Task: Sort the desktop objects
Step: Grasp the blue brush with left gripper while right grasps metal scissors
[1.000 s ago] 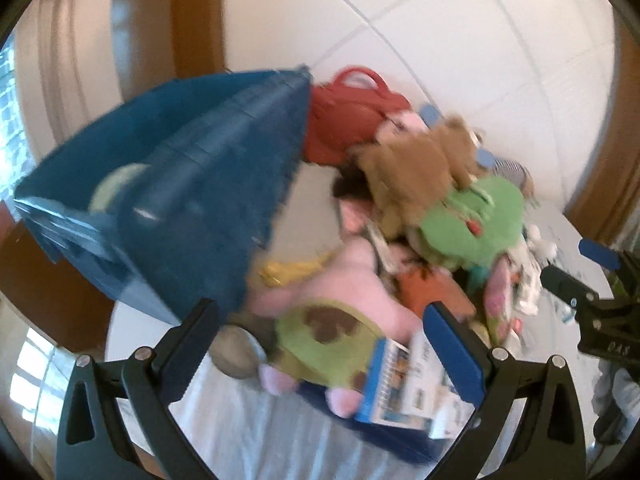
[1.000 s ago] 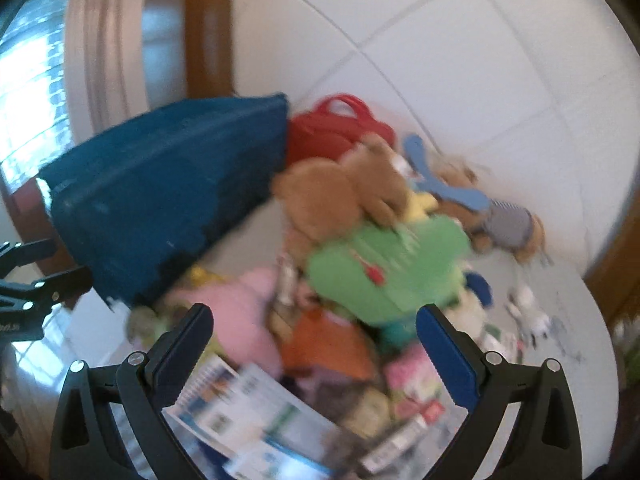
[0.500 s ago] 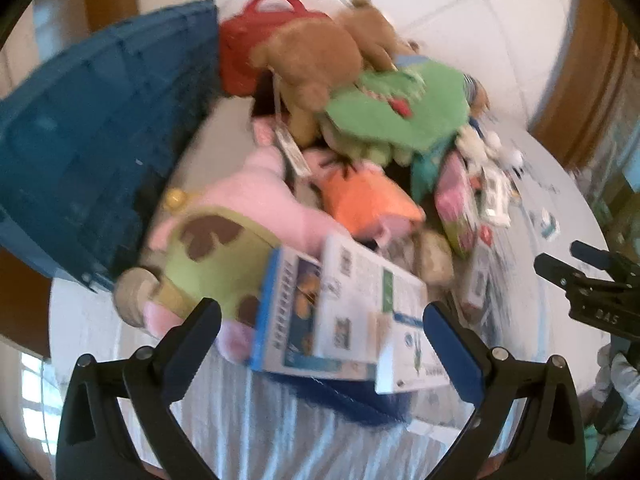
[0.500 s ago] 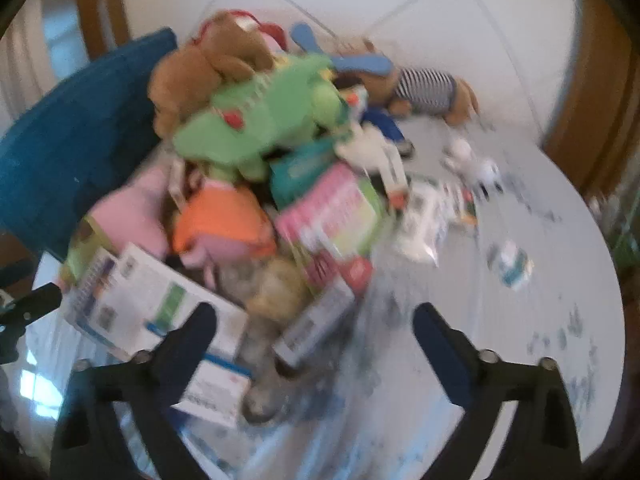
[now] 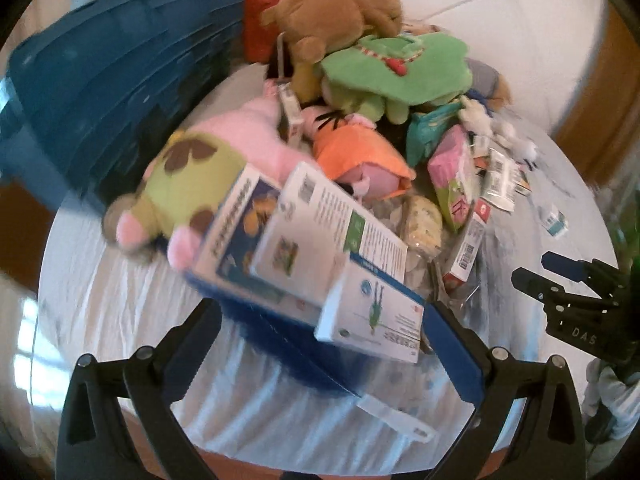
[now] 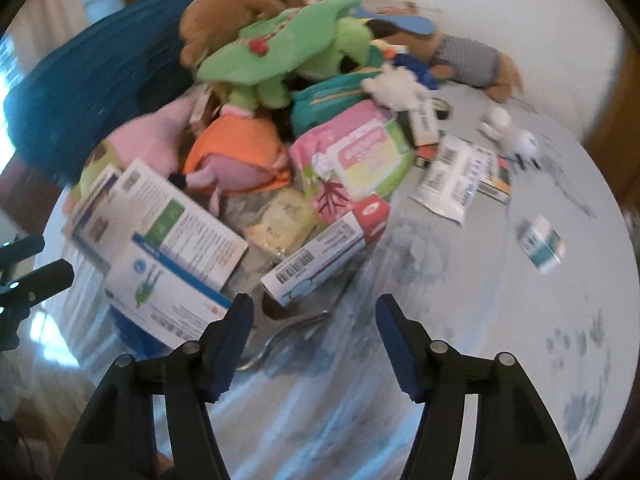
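A heap of things lies on a round table with a pale cloth [image 5: 132, 320]. It holds a brown teddy bear [image 5: 336, 12], a green plush [image 5: 396, 68], a pink and green plush [image 5: 200, 164], an orange and pink plush [image 5: 360, 156], stacked white boxes [image 5: 320, 248] and a pink wipes pack [image 6: 356, 152]. A red and white carton [image 6: 328, 248] lies at the heap's near edge. My left gripper [image 5: 324, 340] is open, its jaws either side of the white boxes. My right gripper [image 6: 316, 336] is open and empty over the cloth, just short of the carton.
A blue plastic crate [image 5: 104, 92] stands at the back left, with a red bag [image 5: 264, 28] beside it. Barcode packets [image 6: 452, 180] and a small white and teal box [image 6: 540, 244] lie on the right. A striped plush [image 6: 468, 56] lies at the far side. White wall behind.
Both grippers have dropped and swung right, from the blue crate toward the heap. The white boxes and carton now sit close in front of the jaws. The right jaws are narrower.
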The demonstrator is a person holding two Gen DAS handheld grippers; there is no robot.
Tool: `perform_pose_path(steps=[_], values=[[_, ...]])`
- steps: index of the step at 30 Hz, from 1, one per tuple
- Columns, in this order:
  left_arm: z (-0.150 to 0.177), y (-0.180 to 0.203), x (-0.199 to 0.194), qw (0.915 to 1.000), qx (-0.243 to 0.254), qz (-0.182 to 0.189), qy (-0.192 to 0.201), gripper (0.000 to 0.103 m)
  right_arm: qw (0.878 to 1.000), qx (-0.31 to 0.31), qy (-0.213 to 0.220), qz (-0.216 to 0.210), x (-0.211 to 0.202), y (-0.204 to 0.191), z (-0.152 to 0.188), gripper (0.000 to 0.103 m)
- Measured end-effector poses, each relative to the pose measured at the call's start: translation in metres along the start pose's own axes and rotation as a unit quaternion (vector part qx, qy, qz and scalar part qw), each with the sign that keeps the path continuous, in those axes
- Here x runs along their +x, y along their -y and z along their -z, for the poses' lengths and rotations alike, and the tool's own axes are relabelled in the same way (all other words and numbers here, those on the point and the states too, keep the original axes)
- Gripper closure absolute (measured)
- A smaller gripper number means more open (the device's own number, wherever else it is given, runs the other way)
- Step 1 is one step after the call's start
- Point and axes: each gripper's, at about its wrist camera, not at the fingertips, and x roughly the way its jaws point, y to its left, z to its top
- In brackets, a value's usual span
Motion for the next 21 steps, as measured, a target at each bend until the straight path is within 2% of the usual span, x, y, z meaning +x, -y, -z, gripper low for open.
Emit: perform_pose_path(steps=[3, 8, 13, 15, 16, 17, 21], values=[[0.027, 0.014, 0.002, 0.9969, -0.067, -0.042, -0.005, 0.000, 0.997, -0.060, -0.011, -0.041, 0.014, 0.009, 0.000, 0.040], [0.062, 0.027, 0.020, 0.9868, -0.130, -0.086, -0.044, 0.000, 0.986, -0.138, -0.036, -0.088, 0.031, 0.013, 0.008, 0.039], [0.080, 0.026, 0.031, 0.9777, -0.168, -0.109, -0.063, 0.000, 0.974, -0.180, -0.049, -0.129, 0.049, -0.001, 0.011, 0.039], [0.083, 0.026, 0.034, 0.9756, -0.178, -0.113, -0.062, 0.000, 0.971, -0.196, -0.055, -0.128, 0.059, -0.009, 0.011, 0.040], [0.083, 0.028, 0.034, 0.9752, -0.180, -0.114, -0.061, 0.000, 0.969, -0.203, -0.058, -0.126, 0.064, -0.013, 0.011, 0.045], [0.083, 0.030, 0.035, 0.9753, -0.181, -0.111, -0.059, 0.000, 0.968, -0.207, -0.063, -0.128, 0.068, -0.016, 0.011, 0.055], [0.077, 0.035, 0.041, 0.9744, -0.184, -0.116, -0.057, 0.000, 0.963, -0.221, -0.069, -0.141, 0.074, -0.028, 0.008, 0.057]])
